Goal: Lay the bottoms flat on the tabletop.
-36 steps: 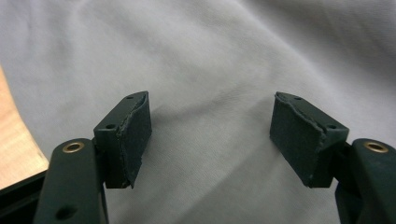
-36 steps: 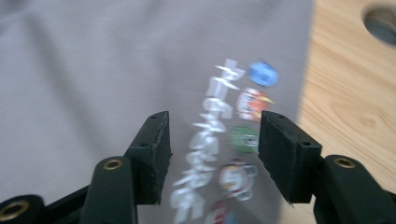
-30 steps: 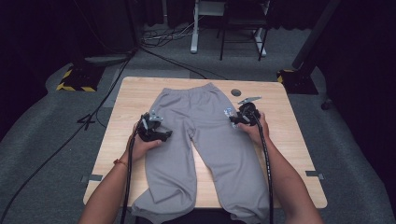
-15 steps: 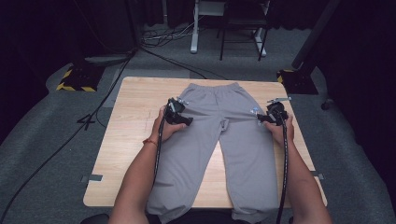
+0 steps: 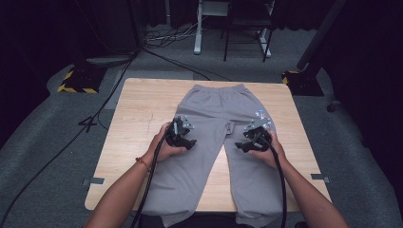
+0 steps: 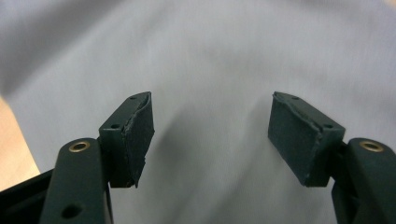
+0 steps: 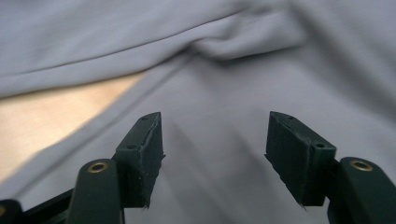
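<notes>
Both tongs, left [image 5: 191, 142] and right [image 5: 241, 146], gape wide and empty, having just shifted width, over soft grey sweatpants [image 5: 216, 102] on the wooden table [image 5: 138, 102].

Dark studio lab, floor cables [image 5: 157, 45], hazard-taped stand bases [image 5: 76, 83]

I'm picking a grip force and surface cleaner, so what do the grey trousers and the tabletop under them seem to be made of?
The grey trousers look like soft, matte knit, probably cotton-blend jersey or fleece: they form rounded folds at the crotch and have a gathered waistband. The tabletop looks like pale wood or wood-look laminate with a smooth, low-sheen finish: plank lines and grain run across it. Which one, I can't tell.
</notes>
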Demonstrator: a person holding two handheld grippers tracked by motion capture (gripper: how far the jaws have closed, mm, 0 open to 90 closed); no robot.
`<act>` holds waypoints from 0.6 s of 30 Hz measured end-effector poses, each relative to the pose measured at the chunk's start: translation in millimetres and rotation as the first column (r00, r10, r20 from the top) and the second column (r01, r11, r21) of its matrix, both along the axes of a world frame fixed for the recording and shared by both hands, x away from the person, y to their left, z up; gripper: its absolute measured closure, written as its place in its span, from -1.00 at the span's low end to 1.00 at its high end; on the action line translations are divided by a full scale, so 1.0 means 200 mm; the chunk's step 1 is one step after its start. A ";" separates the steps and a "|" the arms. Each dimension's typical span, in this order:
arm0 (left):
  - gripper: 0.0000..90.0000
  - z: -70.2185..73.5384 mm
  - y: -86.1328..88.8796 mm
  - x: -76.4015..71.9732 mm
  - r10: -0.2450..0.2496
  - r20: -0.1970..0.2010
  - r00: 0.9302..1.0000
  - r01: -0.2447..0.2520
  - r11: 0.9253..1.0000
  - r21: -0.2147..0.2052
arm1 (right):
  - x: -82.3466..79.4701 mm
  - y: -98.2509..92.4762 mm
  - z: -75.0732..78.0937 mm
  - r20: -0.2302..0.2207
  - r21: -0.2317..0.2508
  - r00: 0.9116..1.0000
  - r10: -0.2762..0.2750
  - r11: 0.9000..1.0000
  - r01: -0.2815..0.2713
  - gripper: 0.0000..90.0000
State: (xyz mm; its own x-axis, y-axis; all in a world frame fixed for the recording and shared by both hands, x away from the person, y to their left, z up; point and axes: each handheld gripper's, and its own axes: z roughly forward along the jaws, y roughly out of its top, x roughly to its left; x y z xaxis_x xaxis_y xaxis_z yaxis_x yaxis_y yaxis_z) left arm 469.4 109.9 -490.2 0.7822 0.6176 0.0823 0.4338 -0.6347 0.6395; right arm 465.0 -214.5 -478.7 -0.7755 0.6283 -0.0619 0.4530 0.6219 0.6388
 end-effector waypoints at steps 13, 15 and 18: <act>-0.31 -0.02 0.35 -0.17 0.107 -0.012 0.994 -0.107 0.993 -0.039 | -0.35 -0.02 -0.01 -0.028 -0.080 0.985 0.172 0.982 -0.174 -0.28; -0.31 -0.02 0.40 -0.20 0.107 -0.013 0.994 -0.108 0.993 -0.041 | -0.40 -0.05 -0.01 -0.036 -0.070 0.982 0.184 0.980 -0.186 -0.28; -0.39 -0.01 0.44 -0.24 0.146 -0.039 0.989 -0.147 0.989 -0.030 | -0.46 -0.10 -0.01 -0.040 -0.074 0.983 0.178 0.981 -0.181 -0.29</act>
State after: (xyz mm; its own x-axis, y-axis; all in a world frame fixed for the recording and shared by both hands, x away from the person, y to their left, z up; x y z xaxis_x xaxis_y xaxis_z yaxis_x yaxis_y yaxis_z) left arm 422.4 197.7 -492.4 0.6853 0.7275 0.0327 0.5442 -0.5414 0.6409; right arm 372.3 -235.3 -480.9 -0.8777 0.4729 -0.0769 0.3494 0.7417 0.5725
